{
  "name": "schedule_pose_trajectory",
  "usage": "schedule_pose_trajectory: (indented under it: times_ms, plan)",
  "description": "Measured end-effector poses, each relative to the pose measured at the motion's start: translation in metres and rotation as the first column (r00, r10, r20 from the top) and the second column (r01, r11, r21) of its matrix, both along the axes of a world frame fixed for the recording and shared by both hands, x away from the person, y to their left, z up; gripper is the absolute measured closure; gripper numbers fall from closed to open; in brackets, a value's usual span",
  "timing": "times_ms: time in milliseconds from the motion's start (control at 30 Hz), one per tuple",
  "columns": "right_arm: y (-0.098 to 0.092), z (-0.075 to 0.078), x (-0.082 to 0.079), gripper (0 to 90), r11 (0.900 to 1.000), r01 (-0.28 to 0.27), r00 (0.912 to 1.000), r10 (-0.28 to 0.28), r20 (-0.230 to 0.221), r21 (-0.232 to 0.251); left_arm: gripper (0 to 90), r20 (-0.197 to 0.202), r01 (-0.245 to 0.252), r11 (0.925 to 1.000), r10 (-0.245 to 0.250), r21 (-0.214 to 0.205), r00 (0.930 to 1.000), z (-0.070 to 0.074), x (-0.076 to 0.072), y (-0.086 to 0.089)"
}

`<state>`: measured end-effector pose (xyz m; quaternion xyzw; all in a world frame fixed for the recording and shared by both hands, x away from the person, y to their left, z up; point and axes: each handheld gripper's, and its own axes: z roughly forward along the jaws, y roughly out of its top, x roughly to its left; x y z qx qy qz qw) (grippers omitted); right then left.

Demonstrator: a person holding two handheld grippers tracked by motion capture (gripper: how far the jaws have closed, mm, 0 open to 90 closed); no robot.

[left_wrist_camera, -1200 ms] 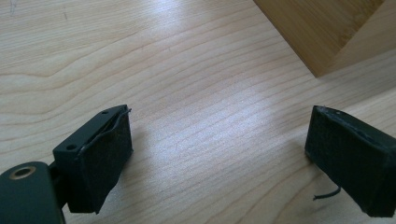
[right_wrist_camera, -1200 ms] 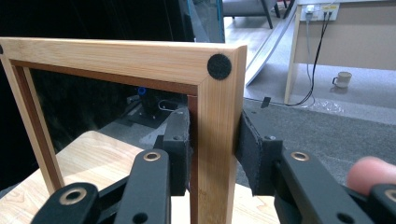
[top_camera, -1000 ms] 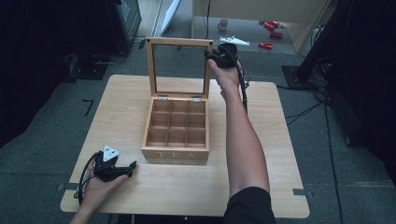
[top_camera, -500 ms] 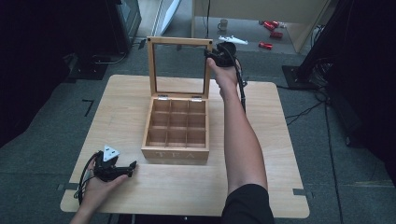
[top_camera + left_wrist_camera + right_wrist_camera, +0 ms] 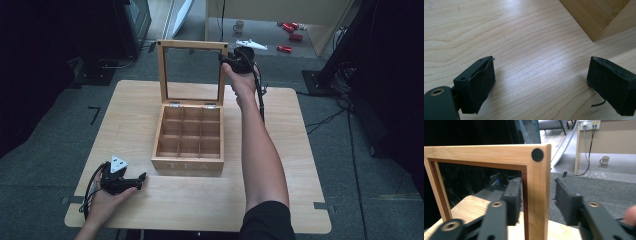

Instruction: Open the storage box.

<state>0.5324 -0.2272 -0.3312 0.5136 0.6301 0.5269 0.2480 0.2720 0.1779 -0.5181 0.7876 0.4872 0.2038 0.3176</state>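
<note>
A wooden tea box (image 5: 189,137) with several empty compartments stands open mid-table. Its glass-paned lid (image 5: 191,70) is upright. My right gripper (image 5: 229,60) is at the lid's top right corner. In the right gripper view the lid's side rail (image 5: 537,185) stands between the open jaws of my right gripper (image 5: 536,195). The left pad sits close against the rail and a small gap shows at the right pad. My left gripper (image 5: 136,181) rests on the table near the front left, open and holding nothing. In its own view the left gripper (image 5: 541,82) points at bare wood beside a box corner (image 5: 599,17).
The light wooden table (image 5: 300,165) has free room left, right and in front of the box. On the floor beyond its far edge lie a mug (image 5: 239,26), red tools (image 5: 290,37) and a white object (image 5: 252,45). Dark equipment and cables flank the table.
</note>
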Motion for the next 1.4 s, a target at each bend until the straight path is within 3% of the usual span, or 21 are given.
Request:
schedule_pose_trajectory:
  times_ms: [67, 233, 400, 467, 600, 867, 1100, 1400]
  plan:
    - [-0.005, 0.002, -0.005, 43.2, 0.9997, -0.01, 0.9999, 0.01, -0.013, 0.02, 8.1, -0.001, 0.001, 1.0, -0.001, 0.002, 1.0, 0.0, 0.0, 0.0]
    - [-0.013, 0.005, -0.016, 38.4, 0.9999, -0.009, 0.9998, 0.009, -0.017, -0.01, 8.1, -0.001, 0.001, 1.0, -0.001, 0.002, 1.0, 0.0, 0.0, 0.0]
    - [-0.024, 0.004, -0.036, 28.9, 0.9997, -0.01, 0.9998, 0.009, -0.017, -0.022, 8.1, -0.001, 0.001, 1.0, -0.001, 0.002, 1.0, 0.0, 0.0, 0.0]
    - [-0.03, 0.002, -0.05, 21.4, 0.9989, -0.02, 0.9997, 0.019, -0.017, -0.042, 8.1, -0.002, 0.0, 1.0, 0.0, 0.0, 1.0, 0.0, 0.0, 0.0]
    - [-0.038, -0.001, -0.071, 15.7, 0.997, -0.014, 0.9999, 0.013, -0.004, -0.076, 8.1, -0.003, 0.001, 1.0, -0.001, 0.001, 1.0, 0.0, 0.0, 0.0]
    - [-0.053, -0.006, -0.109, 12.4, 0.9949, 0.0, 1.0, 0.001, 0.009, -0.101, 8.2, -0.001, 0.0, 1.0, 0.0, 0.0, 1.0, 0.0, 0.0, 0.0]
    - [-0.07, -0.018, -0.149, 9.8, 0.9858, 0.004, 1.0, -0.003, 0.005, -0.168, 8.5, -0.001, -0.003, 1.0, 0.003, -0.001, 1.0, 0.0, 0.0, 0.0]
    - [-0.083, -0.04, -0.183, 6.9, 0.9797, -0.014, 0.9994, 0.007, -0.034, -0.2, 8.6, 0.0, -0.003, 1.0, 0.003, 0.0, 1.0, 0.0, 0.0, 0.0]
